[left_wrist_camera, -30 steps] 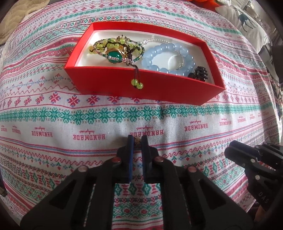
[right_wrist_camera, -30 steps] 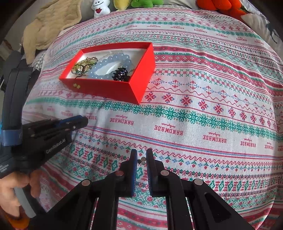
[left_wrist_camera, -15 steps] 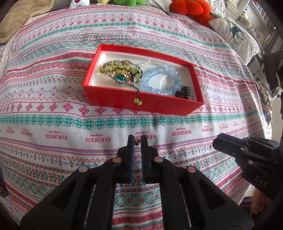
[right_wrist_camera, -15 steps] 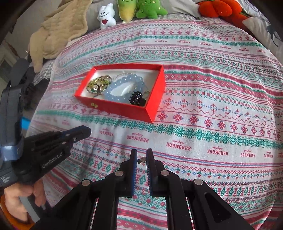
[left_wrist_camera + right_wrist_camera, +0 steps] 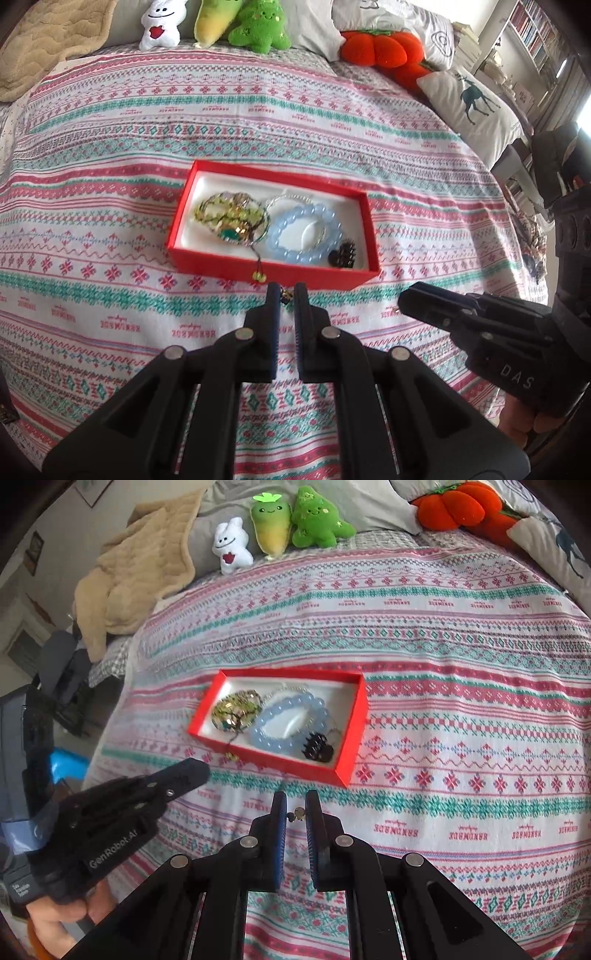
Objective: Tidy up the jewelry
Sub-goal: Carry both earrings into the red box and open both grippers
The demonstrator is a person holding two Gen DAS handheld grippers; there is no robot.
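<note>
Red box (image 5: 273,271) holds blue bracelet (image 5: 304,236)

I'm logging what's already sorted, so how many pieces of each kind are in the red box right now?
Inside the red box:
Green beaded bracelet bundle with tassel: 1
Pale blue bead bracelet: 1
Thin silver chain bracelet: 1
Small black hair claw: 1
Total: 4

The green bundle may hold more than one strand; I cannot tell.
</note>
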